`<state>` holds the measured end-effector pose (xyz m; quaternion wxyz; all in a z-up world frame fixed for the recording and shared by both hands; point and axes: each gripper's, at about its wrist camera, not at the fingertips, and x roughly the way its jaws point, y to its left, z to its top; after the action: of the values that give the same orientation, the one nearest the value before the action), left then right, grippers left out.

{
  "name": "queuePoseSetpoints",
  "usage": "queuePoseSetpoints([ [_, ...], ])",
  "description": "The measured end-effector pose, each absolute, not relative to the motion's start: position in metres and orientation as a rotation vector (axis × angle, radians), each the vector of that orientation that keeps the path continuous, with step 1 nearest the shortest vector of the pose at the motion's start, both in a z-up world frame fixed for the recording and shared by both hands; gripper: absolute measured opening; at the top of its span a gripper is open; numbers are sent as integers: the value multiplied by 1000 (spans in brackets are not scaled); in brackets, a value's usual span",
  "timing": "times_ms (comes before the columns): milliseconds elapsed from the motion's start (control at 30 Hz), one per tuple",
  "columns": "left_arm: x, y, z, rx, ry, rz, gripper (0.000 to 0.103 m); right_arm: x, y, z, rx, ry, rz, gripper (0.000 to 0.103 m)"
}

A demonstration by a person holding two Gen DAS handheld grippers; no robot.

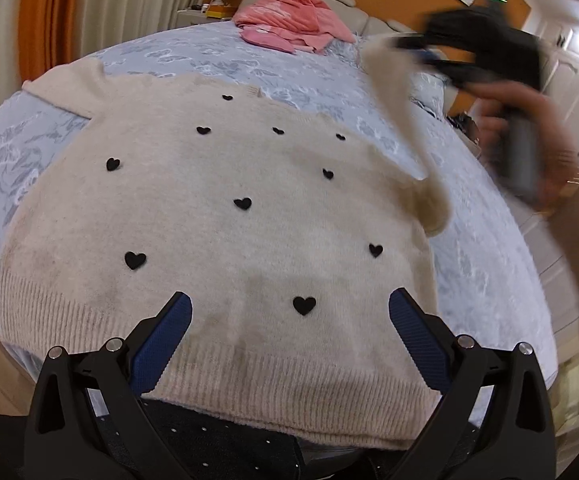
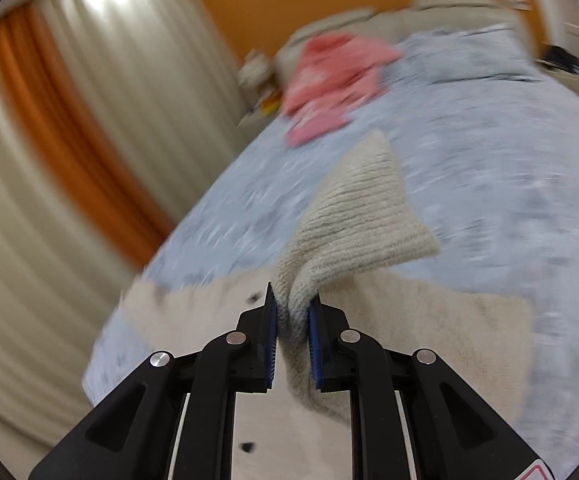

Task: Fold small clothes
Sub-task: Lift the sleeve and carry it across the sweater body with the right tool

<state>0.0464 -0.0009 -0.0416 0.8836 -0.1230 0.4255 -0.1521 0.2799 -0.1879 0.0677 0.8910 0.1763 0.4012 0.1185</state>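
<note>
Your left tool (image 1: 289, 314) hovered wide open over the cream sweater's (image 1: 217, 216) ribbed hem.
You pinched its sleeve cuff (image 2: 353, 216) in the right tool (image 2: 294, 312), lifted above the blue floral bed (image 1: 137, 56); pink clothes (image 1: 289, 20) lay beyond.

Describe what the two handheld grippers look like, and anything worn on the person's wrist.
Both the left gripper and the right gripper have black angular fingers, silver pivot bolts and ribbed blue pads. A gold-coloured bracelet circles the wrist; no sleeve shows there.

Fuzzy knit sweater (image 1: 217, 232); ribbed cuff (image 2: 365, 216)
</note>
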Motion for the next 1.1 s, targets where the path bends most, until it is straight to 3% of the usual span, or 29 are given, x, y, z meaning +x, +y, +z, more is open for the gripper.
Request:
queuePoseSetpoints([
  [67, 53, 7, -37, -262, 871, -316, 97, 299, -136, 29, 277, 941, 273, 38],
  [200, 81, 28, -26, -263, 848, -321, 98, 284, -113, 7, 184, 976, 261, 42],
  [300, 119, 51, -21, -303, 834, -308, 98, 228, -161, 8, 191, 901, 149, 76],
  [333, 141, 56, -23, -311, 849, -297, 98, 210, -180, 9, 185, 886, 98, 82],
  [467, 210, 56, -40, -313, 891, -252, 98, 148, -270, -28, 224, 979, -152, 83],
  [667, 296, 43, -90, -458, 1012, -185, 94, 153, -315, -77, 399, 1044, -179, 83],
  [700, 306, 41, -103, -473, 1039, -159, 87, 161, -312, -85, 411, 1053, -167, 82],
  [733, 310, 39, -109, -480, 1054, -148, 65, 166, -309, -90, 430, 1054, -153, 76],
  [767, 313, 37, -118, -473, 1068, -131, 55, 171, -308, -95, 446, 1045, -141, 62],
  [800, 312, 35, -120, -451, 1050, -108, 51, 176, -305, -96, 430, 1023, -150, 46],
  [833, 310, 32, -119, -419, 1013, -95, 45, 180, -307, -96, 425, 1014, -151, 11],
  [867, 309, 27, -118, -390, 1001, -94, 36, 182, -316, -94, 473, 1004, -161, 10],
  [967, 306, 15, -115, -335, 975, -92, 23, 175, -345, -75, 520, 916, -216, 9],
  [1100, 302, -7, -116, -317, 977, -134, 22, 156, -377, -63, 478, 905, -277, 8],
])
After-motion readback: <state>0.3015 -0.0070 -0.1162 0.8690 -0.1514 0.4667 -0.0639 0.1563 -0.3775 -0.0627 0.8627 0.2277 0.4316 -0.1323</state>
